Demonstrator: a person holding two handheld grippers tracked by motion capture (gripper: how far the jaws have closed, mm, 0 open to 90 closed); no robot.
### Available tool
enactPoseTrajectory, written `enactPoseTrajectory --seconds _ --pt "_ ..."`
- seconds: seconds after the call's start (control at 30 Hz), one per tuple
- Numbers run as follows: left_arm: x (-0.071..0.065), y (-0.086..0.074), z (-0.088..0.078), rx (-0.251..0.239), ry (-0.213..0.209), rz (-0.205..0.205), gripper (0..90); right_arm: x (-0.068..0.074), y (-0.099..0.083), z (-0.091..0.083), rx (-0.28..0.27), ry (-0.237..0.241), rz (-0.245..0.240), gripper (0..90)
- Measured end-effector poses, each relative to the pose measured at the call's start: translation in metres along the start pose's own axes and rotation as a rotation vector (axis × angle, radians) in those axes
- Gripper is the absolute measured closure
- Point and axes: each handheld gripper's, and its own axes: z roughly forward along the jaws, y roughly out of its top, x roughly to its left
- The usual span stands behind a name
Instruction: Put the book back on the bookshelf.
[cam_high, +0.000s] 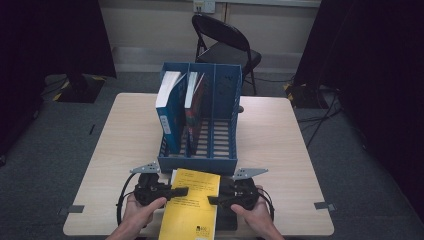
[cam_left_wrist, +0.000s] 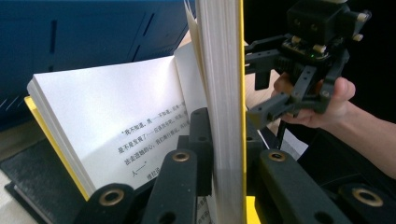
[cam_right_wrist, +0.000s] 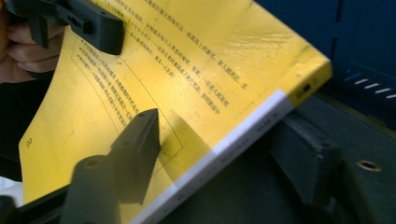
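Note:
A yellow paperback (cam_high: 192, 210) lies at the table's near edge, between my two grippers. My left gripper (cam_high: 180, 191) comes in from the book's left side. In the left gripper view it (cam_left_wrist: 225, 140) is shut on the yellow cover and an upper block of pages, raised off the lower printed pages (cam_left_wrist: 116, 107). My right gripper (cam_high: 214, 200) reaches over the book's right edge. In the right gripper view its jaws (cam_right_wrist: 217, 123) stand wide apart, one lying on the yellow cover (cam_right_wrist: 187, 60) and the other beyond the white-banded spine. A hand holds that right gripper (cam_left_wrist: 261, 81).
A blue three-slot file rack (cam_high: 197, 162) stands just behind the book. An upright book (cam_high: 167, 107) is in its left slot and another (cam_high: 192, 100) in the middle one. A black mat (cam_high: 229, 223) lies under the paperback. A folding chair (cam_high: 225, 45) stands beyond the table (cam_high: 280, 140).

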Motion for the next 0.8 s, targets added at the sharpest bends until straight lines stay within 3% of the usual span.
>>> enactPoseTrajectory --seconds 0.07,0.2,0.37,0.47,0.6,0.8 --pt "0.001 0.003 0.001 0.003 -0.005 0.006 81.7 0.002 0.002 0.001 0.009 -0.014 0.007 31.3" --pt "-0.002 0.011 -0.002 -0.022 -0.009 0.036 82.3 0.004 0.009 -0.006 -0.025 -0.045 -0.007 37.2" --pt "-0.007 0.016 -0.007 -0.052 0.002 0.063 82.2 0.004 0.02 -0.013 -0.059 -0.048 -0.009 44.1" --pt "-0.011 0.021 -0.011 -0.072 0.001 0.075 82.2 0.002 0.025 -0.019 -0.112 -0.031 0.027 50.0" --pt "-0.014 0.026 -0.016 -0.095 0.001 0.087 82.2 0.004 0.034 -0.026 -0.15 -0.023 0.012 54.3" --pt "-0.017 0.031 -0.025 -0.136 -0.003 0.089 82.1 0.004 0.046 -0.035 -0.222 0.038 0.023 62.1"
